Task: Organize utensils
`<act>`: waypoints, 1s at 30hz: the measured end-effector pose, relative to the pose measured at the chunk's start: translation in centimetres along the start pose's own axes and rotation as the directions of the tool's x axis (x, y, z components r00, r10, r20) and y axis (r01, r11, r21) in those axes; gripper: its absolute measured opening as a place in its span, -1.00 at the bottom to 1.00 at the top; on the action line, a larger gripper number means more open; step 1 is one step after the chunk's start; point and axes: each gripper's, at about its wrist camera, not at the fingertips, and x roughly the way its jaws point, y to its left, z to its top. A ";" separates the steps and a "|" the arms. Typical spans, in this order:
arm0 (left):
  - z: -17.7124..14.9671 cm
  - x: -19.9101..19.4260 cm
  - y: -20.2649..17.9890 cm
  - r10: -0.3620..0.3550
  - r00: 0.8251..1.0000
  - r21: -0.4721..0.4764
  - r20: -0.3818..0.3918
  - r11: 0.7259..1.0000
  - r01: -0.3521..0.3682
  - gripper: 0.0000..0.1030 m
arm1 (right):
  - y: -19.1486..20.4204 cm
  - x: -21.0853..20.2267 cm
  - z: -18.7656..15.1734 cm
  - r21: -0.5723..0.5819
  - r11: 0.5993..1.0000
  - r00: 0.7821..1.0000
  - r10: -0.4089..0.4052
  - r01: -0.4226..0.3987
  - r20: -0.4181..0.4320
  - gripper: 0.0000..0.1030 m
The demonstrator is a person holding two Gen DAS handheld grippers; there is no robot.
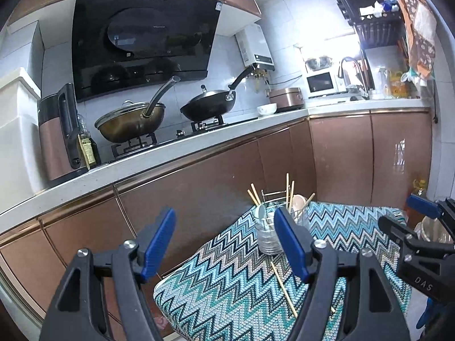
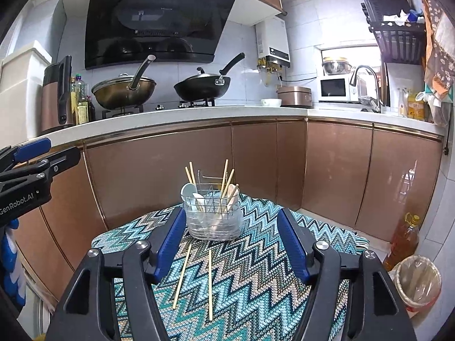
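Mostly done: spoons (image 2: 190,192) and several chopsticks already in caddy (image 2: 213,221). Two chopsticks (image 2: 182,275) still lie on mat (image 2: 256,270), nearer the cam than caddy. Right gripper (image 2: 231,241) and left gripper (image 1: 224,244) both wide, empty.

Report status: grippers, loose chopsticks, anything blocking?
Left gripper open, empty. Right gripper open, empty. Two loose wooden chopsticks flat on zigzag cloth, before clear wire-framed utensil holder. Path unobstructed.

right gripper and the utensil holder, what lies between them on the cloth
Two loose chopsticks lie on the cloth between the open right gripper and the holder, seen in the right wrist view.
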 end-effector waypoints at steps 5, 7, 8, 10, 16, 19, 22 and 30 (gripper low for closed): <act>-0.5 0.8 0.5 0.019 1.000 -0.006 -0.020 1.000 -0.019 0.36 | -0.6 1.0 -0.2 0.013 1.000 1.000 -0.005 0.005 -0.002 0.28; -0.6 1.2 0.8 0.021 0.999 -0.018 -0.027 1.000 -0.021 0.36 | -0.6 1.1 -0.3 0.012 1.000 1.000 -0.008 0.008 0.002 0.28; -0.7 1.4 1.0 0.022 0.999 -0.024 -0.030 0.999 -0.022 0.36 | -0.5 1.2 -0.3 0.011 1.000 1.000 -0.007 0.007 0.004 0.28; -0.8 1.7 1.3 0.019 0.999 -0.032 -0.034 0.999 -0.020 0.36 | -0.5 1.4 -0.4 0.008 1.000 1.000 -0.010 0.010 0.003 0.28; -1.0 2.6 1.2 -0.014 0.999 -0.031 -0.035 0.999 0.013 0.36 | -0.9 1.6 -0.5 0.011 0.999 0.999 -0.037 0.037 -0.006 0.30; -1.1 2.9 1.0 -0.037 0.999 -0.029 -0.038 0.999 0.036 0.36 | -1.1 1.6 -0.5 0.013 0.998 0.998 -0.059 0.059 -0.012 0.30; -1.2 3.4 0.9 -0.070 0.996 -0.036 -0.053 0.997 0.068 0.36 | -1.3 1.5 -0.4 0.010 0.997 0.997 -0.081 0.081 -0.019 0.30; -1.7 5.5 0.3 -0.165 0.981 -0.027 -0.100 0.986 0.163 0.36 | -1.9 1.0 -0.1 0.002 0.987 0.986 -0.163 0.163 -0.036 0.30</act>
